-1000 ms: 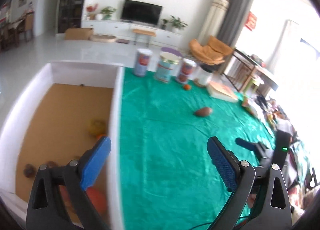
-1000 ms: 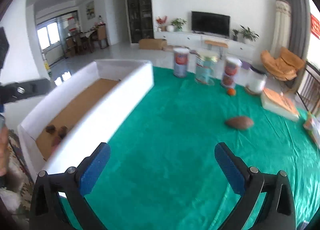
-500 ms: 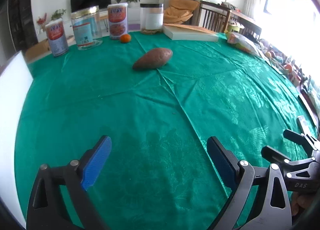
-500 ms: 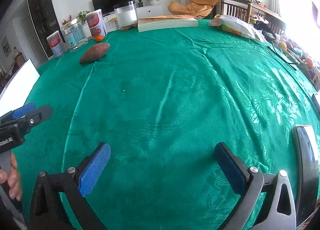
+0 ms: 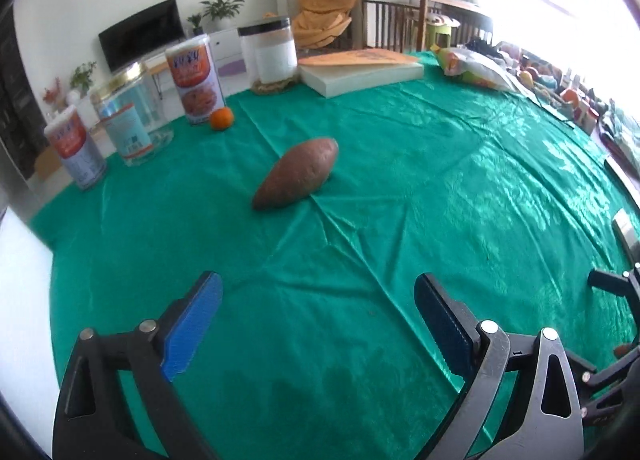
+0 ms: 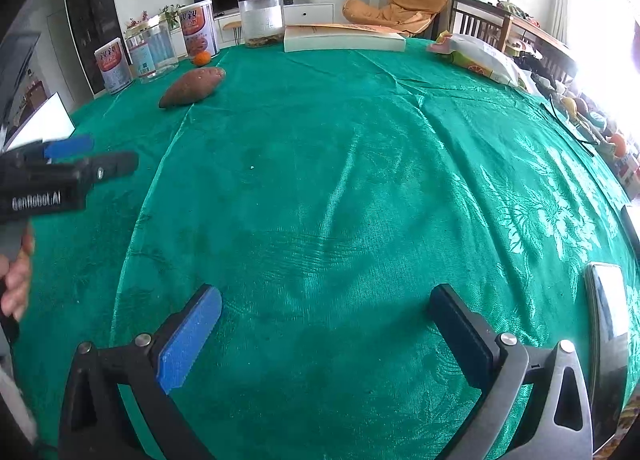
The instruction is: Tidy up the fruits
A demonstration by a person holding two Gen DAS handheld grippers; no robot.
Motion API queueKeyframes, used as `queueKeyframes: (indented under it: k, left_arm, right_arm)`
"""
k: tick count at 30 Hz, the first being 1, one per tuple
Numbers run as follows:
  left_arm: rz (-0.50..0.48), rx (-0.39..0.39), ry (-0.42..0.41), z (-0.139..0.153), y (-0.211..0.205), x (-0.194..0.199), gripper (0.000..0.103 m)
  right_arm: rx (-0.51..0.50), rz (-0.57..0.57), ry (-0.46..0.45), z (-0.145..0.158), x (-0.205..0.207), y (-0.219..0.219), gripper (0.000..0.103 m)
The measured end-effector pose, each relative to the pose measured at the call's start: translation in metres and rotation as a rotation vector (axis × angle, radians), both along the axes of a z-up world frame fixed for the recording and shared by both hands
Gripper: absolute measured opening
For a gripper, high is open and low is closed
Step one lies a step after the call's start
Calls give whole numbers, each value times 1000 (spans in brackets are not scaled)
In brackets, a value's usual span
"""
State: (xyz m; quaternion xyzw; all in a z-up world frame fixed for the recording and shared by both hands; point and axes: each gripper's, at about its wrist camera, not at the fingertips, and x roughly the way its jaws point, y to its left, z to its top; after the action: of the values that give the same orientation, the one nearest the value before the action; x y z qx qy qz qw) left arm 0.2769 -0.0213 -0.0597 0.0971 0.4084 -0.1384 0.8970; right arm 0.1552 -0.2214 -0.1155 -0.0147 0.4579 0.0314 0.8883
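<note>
A brown sweet potato (image 5: 298,174) lies on the green tablecloth, a short way ahead of my left gripper (image 5: 318,312), which is open and empty. Behind it a small orange (image 5: 222,118) rests beside a tall can. In the right wrist view the sweet potato (image 6: 192,87) and the orange (image 6: 202,57) sit far off at the upper left. My right gripper (image 6: 326,324) is open with nothing between its fingers, above bare cloth. The left gripper (image 6: 86,156) shows at the left edge of that view, held by a hand (image 6: 16,280).
Cans and jars (image 5: 196,86) line the table's far edge, with a clear jar (image 5: 272,54), a flat book (image 5: 360,70) and a snack bag (image 6: 478,56). A white box wall (image 6: 44,122) stands at the left. A dark tablet (image 6: 610,306) lies at the right.
Both grippers swung away from the white box toward the open table. The left one has moved closer to the sweet potato, which now looks larger. Both stayed open.
</note>
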Motion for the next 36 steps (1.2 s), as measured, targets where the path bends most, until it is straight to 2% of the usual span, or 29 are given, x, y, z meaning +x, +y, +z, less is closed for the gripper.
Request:
queueKeyframes:
  k: [4,9,11,12,13,14,17,19,21,24,29,33,34,35,36]
  left_arm:
    - [-15,49,56,1,-8,69,97]
    - [-32,22,121,-20,-18,114,93]
    - [-52,43,158,-32,-24,121,79]
    - [-58,53,172,-37,-26,122,76]
    - [-64,29,159,-36,-25,121,70]
    - [-61,10,160,-36,-24,122,54]
    - [7,-45,159,-33,-14,118,46]
    - [111,-61,161,-33,1,106,46]
    - [233,-136,196,-32,27,86,46]
    - [378,-203,248,-30,68,48,45]
    - [453,-254,259,-30,107,-9,46]
    - [422,-207,182,-32,104,-22,48]
    - [417,-194,167,-33,103,-24,56]
    - [421,-170,150,-33,101,-25,70]
    - [426,-143,133,-34,100,-27,77]
  right_arm:
    - [-1,8,1,0,0,1,103]
    - [-1,10,1,0,0,1,103]
    - [-1,10,1,0,-1,1,103]
    - [-1,9,1,0,0,1,103]
    - [-1,11,1,1,0,1,103]
    - [-1,12,2,0,0,1,103]
    - [-1,15,2,1,1,2,103]
    - [-1,16,2,1,2,2,103]
    - [1,17,2,1,2,2,103]
    - [3,17,1,1,2,2,103]
    - [0,17,2,1,2,2,103]
    - [1,17,2,1,2,2,103]
    - [2,17,2,1,2,2,103]
    - [2,18,2,1,2,2,103]
    - [3,18,2,1,2,2,103]
